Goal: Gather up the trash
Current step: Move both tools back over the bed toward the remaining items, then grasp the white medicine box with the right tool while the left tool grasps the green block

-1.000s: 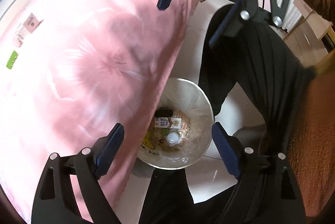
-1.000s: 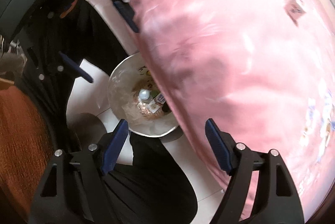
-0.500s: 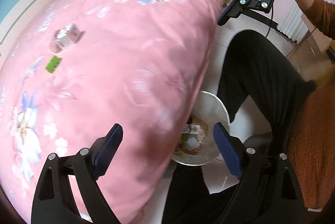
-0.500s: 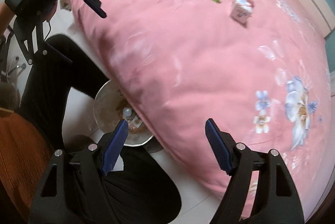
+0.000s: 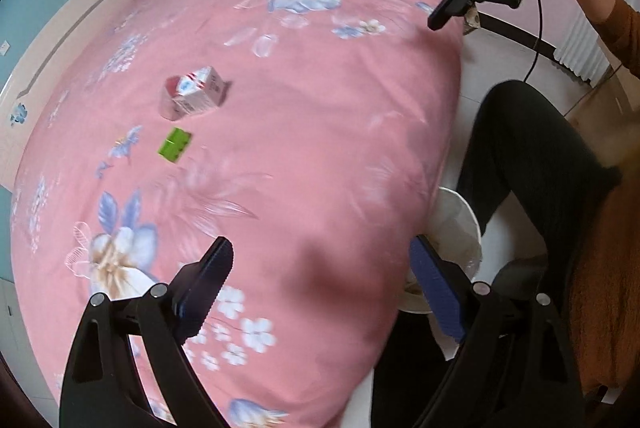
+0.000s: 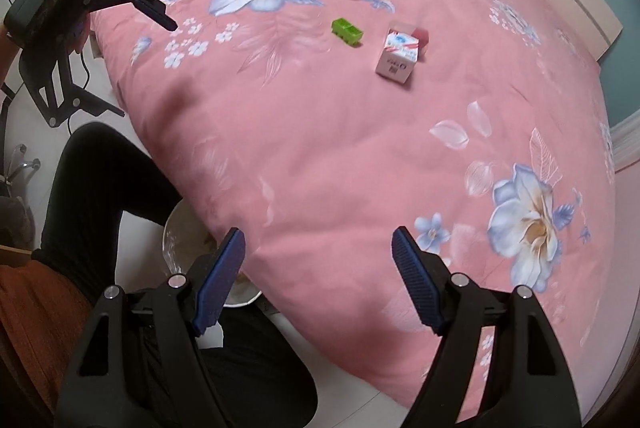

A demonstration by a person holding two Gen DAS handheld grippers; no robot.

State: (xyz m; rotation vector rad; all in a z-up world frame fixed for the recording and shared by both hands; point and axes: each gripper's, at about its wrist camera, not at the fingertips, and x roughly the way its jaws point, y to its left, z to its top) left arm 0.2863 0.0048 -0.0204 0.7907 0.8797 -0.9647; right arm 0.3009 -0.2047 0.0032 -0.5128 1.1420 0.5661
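Both spread and empty, the left hand-held gripper [image 5: 320, 288] and right hand-held gripper [image 6: 318, 276] should approach the milk carton [image 6: 398, 56] ahead on the bed [image 6: 320, 132] squarely, straddling it before closing.

left tool [image 5: 322, 292] angled down, empty, jaws spread, right tool [image 6: 318, 282] likewise

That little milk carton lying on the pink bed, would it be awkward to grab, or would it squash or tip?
The milk carton looks like thin card, so it would probably dent under a hard squeeze. It seems small and likely light. It rests on a soft quilt, so a nudge may topple it rather than slide it.
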